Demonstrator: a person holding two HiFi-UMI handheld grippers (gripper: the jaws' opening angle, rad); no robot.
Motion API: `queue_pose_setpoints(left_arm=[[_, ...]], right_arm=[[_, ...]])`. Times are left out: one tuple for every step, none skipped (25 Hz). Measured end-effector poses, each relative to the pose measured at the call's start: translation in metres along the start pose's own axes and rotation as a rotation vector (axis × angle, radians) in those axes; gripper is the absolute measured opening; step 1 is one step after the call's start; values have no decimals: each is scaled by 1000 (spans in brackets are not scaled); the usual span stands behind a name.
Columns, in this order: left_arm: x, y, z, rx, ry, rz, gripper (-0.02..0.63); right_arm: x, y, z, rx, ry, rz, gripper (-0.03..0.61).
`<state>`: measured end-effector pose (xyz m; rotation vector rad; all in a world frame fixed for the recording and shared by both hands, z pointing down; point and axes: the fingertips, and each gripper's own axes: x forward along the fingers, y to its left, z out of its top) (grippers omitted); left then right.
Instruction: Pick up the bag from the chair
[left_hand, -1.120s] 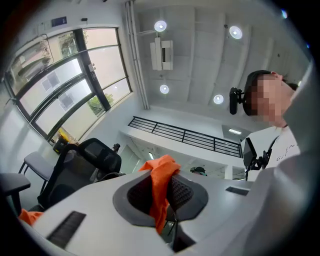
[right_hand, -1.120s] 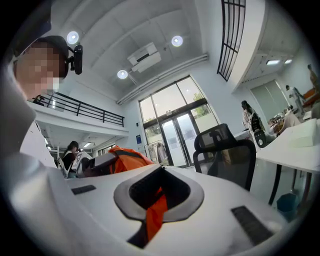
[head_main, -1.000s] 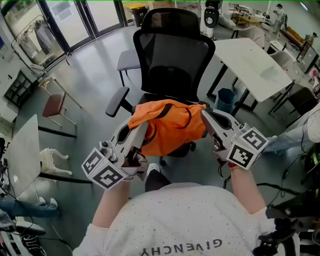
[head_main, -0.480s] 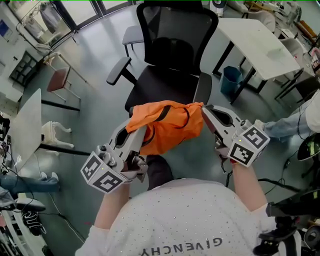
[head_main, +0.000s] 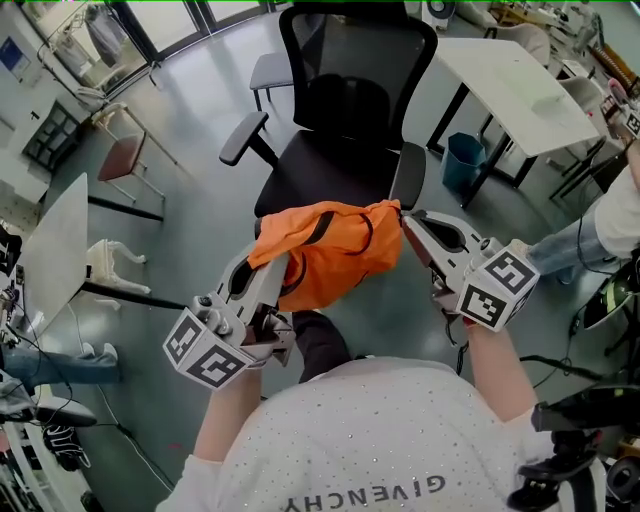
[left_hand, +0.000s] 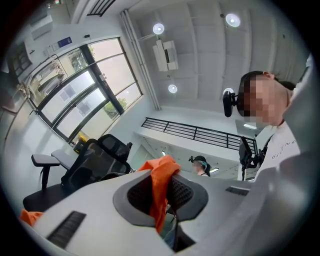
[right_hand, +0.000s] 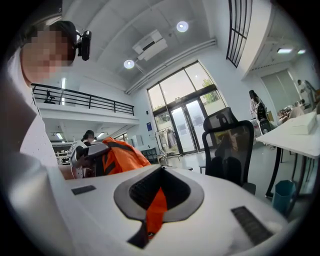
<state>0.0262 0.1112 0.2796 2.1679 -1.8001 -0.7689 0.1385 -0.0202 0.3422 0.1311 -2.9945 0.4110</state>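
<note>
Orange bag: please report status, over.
Left hand-held gripper shut on orange bag. Right hand-held gripper shut on it too. Bag off chair; nothing in the way.

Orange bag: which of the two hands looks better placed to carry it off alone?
Left, probably. The left tool clamps a thick fold of the orange bag, while the right tool pinches only a thin strip. Both hold it up in front of the office chair.

Orange bag (head_main: 335, 250) now farther from the chair seat (head_main: 335, 170), closer to the person (head_main: 380, 440)
</note>
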Motion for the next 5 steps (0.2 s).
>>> queue_pose_setpoints(left_arm=[[0,3,1,-1,-1,-1,32],[0,6,1,-1,-2,-3,32],[1,10,2,-1,-2,-4,32],[1,14,2,-2,-1,-6,32],[2,18,3,-2,0,-7,32]], right_arm=[[2,0,-1,-3,2,-1,-5],[5,-1,-1,-5,5,-3,-5],[8,-3,-2,-5,6,-5,-5],[12,-5,-2,-4,7,-6,-5],[16,-6,-3,-4,7,-8,-5]])
